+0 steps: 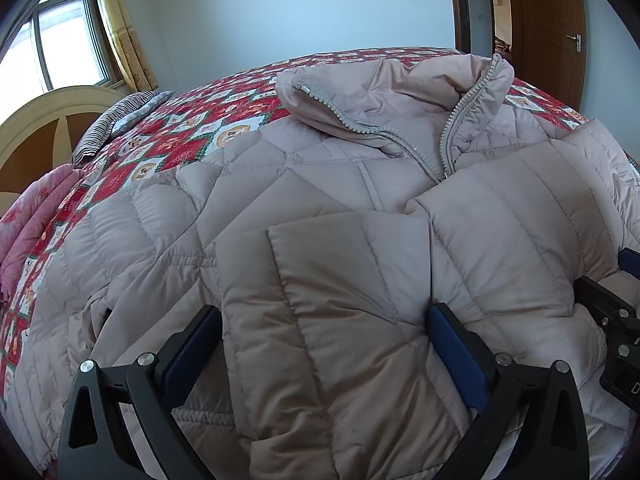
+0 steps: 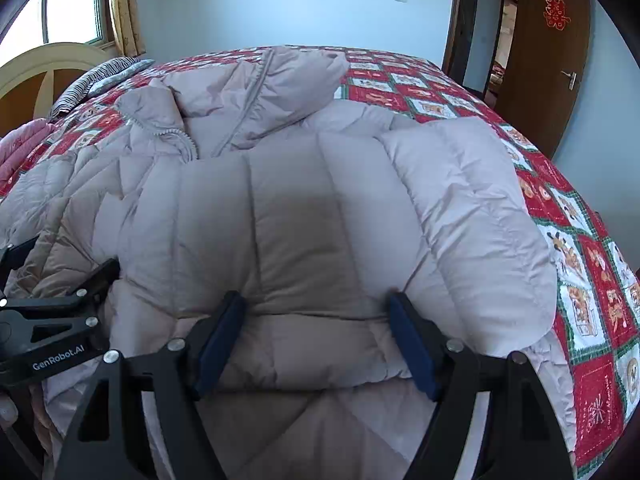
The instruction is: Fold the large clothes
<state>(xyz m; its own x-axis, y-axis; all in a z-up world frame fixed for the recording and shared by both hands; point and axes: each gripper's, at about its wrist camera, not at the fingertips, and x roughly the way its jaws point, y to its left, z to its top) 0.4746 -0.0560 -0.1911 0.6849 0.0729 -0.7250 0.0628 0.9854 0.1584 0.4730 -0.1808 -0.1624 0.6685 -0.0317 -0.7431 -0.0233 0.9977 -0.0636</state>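
Jacket [image 2: 304,216] between right gripper [image 2: 316,336] fingers

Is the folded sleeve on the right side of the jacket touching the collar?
Apart. In the right wrist view, the folded sleeve ends short of the collar, with a stretch of the jacket between them.

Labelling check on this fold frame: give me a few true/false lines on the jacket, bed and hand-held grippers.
1. The jacket lies on a quilt with red and white squares. True.
2. The jacket's zip is closed up to the collar. False: it is open at the top, collar spread.
3. The door is white. False: it is brown wood.
4. Both sleeves are folded in over the jacket's front. True.
5. The right hand-held gripper is shut flat. False: its jaws stand apart, padded fabric bulging between them.
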